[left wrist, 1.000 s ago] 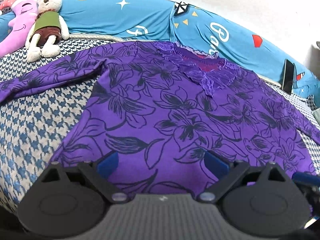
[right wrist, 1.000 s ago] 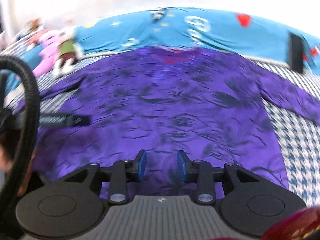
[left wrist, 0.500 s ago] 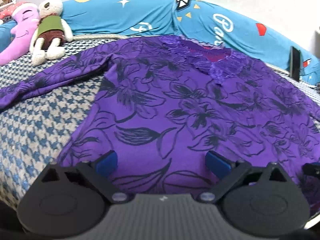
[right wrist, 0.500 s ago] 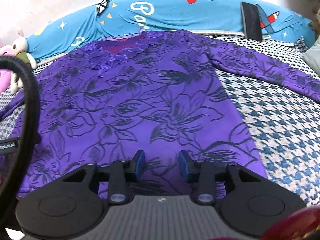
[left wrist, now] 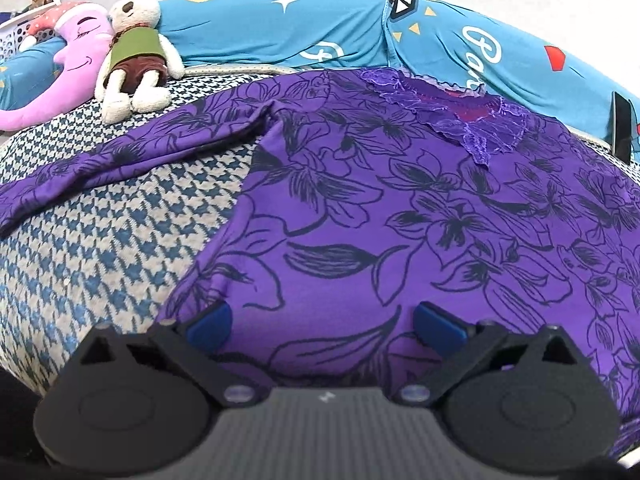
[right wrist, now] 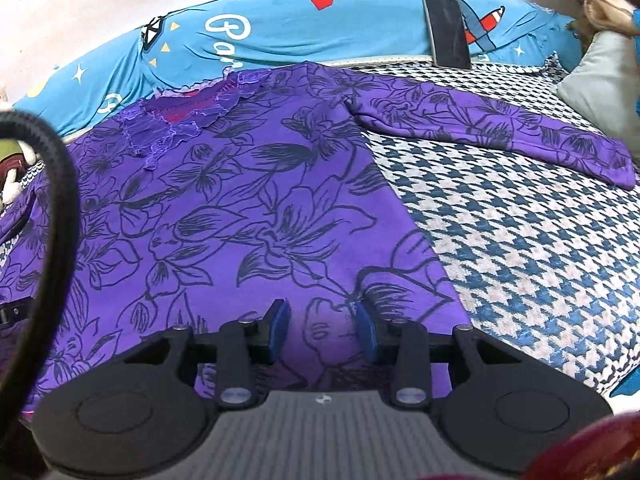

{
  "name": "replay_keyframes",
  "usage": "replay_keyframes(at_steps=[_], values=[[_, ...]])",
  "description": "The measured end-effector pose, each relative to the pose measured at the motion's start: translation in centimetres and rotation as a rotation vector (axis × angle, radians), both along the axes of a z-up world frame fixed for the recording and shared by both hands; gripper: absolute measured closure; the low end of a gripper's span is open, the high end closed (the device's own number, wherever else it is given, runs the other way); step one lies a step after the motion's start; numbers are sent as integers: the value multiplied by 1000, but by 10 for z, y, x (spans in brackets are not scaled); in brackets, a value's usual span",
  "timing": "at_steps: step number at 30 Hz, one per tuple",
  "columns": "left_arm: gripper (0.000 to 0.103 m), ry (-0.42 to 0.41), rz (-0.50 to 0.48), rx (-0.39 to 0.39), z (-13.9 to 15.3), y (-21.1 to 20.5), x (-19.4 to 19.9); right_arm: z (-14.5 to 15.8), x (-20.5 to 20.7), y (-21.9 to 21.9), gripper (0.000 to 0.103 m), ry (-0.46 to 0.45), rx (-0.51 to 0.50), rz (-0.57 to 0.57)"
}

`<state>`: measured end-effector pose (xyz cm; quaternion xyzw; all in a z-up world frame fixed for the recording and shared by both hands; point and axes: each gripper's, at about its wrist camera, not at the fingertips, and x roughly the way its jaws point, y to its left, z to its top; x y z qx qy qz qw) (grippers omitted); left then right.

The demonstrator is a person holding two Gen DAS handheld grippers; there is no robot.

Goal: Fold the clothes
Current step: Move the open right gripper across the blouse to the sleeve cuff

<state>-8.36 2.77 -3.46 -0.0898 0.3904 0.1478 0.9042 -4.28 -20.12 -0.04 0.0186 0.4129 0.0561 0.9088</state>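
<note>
The purple floral top (left wrist: 400,216) lies flat across the houndstooth bedcover (left wrist: 100,248), sleeves out toward 9 and 3 o'clock, not yet folded. The left gripper (left wrist: 324,328) gapes wide at the hem; the right gripper (right wrist: 322,330) stands partly apart (neither pinching cloth). Every fold remains.

One purple floral top (left wrist: 400,208) with two long sleeves lies on one houndstooth blanket (left wrist: 100,248), beside one stuffed rabbit (left wrist: 134,44), one pink moon plush (left wrist: 68,72), one dark phone (right wrist: 447,32), one grey cushion (right wrist: 604,80) and two blue-padded grippers, left (left wrist: 320,326) and right (right wrist: 322,328).
</note>
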Motion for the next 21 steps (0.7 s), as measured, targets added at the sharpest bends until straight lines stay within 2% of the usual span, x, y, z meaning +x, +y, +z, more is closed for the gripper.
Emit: replay_keyframes(at_steps=[21], values=[[1, -13, 54, -32, 5, 9, -5, 0, -3, -7, 66, 2, 9, -24]])
